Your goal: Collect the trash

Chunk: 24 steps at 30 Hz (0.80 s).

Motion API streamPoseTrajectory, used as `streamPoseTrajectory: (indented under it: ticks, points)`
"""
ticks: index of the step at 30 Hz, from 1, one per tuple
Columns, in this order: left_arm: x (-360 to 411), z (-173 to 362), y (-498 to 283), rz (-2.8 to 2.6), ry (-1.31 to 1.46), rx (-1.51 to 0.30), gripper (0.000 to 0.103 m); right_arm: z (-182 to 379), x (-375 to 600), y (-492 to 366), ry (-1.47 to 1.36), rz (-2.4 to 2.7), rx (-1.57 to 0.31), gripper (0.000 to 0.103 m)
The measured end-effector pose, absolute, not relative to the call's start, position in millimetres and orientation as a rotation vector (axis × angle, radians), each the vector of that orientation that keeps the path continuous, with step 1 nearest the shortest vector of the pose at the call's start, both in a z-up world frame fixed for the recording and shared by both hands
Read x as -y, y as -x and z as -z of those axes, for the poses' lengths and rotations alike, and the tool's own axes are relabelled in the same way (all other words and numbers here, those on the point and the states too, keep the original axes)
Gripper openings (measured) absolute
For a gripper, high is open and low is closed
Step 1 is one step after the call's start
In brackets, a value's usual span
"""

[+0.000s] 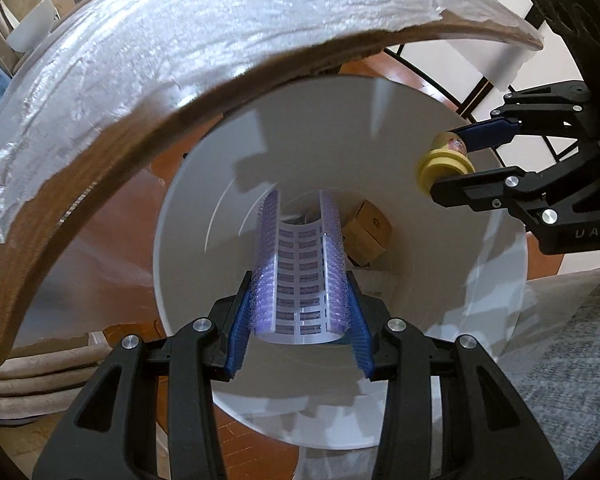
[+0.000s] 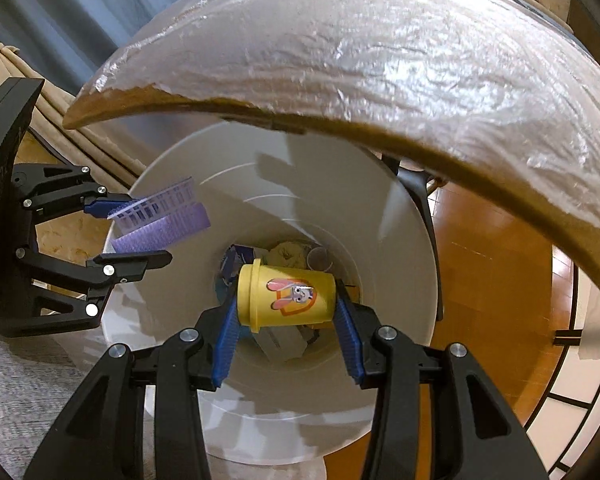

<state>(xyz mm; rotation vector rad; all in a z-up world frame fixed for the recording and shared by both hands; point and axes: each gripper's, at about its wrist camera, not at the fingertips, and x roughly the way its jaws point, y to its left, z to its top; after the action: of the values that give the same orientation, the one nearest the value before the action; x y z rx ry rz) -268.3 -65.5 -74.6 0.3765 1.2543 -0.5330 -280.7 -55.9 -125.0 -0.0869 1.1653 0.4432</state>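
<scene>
A yellow cup (image 2: 286,298) with a rabbit picture and a yellow lid lies sideways, gripped between the blue pads of the right tool (image 2: 288,316), directly over the open mouth of a white trash bin (image 2: 412,280) that already holds a small cardboard box (image 1: 370,232) and other scraps. Beside it, the left tool (image 1: 300,312) is clamped on a purple-edged plastic strip (image 1: 300,264) printed with rows of small labels, also above the bin's opening. The bin stands on a wooden floor (image 2: 496,264), just under the curved edge of a plastic-wrapped surface (image 2: 380,64).
</scene>
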Motion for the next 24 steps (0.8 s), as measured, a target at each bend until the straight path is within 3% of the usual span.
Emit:
streamPoseTrajectory:
  ticks: [12, 14, 15, 16, 17, 21, 24]
  points:
    - [67.1, 99.7, 265.2, 0.537, -0.391, -1.305, 0.044, 152.1, 56.8, 272.7, 0.103, -0.427, -1.203, 0.043]
    - [72.3, 103.5, 263.5, 0.548, -0.392, -1.321, 0.045, 154.9, 56.4, 268.0, 0.102, -0.433, -1.215, 0.043]
    - [72.5, 107.3, 262.5, 0.552, -0.395, -1.332, 0.05, 156.1, 56.0, 267.1, 0.103, -0.427, -1.216, 0.044]
    - [72.0, 109.7, 262.8, 0.545, -0.402, -1.339, 0.059, 157.1, 56.3, 266.8, 0.102, -0.42, -1.218, 0.052]
    - [70.2, 110.3, 263.6, 0.54, -0.405, -1.337, 0.061, 157.6, 56.2, 266.0, 0.1, -0.417, -1.22, 0.061]
    - [63.9, 96.7, 264.7, 0.537, -0.397, -1.326, 0.061, 142.6, 60.4, 269.8, 0.1, -0.412, -1.202, 0.068]
    - [55.6, 51.1, 257.1, 0.545, -0.337, -1.252, 0.066, 108.2, 69.8, 271.1, 0.072, -0.41, -1.127, 0.074]
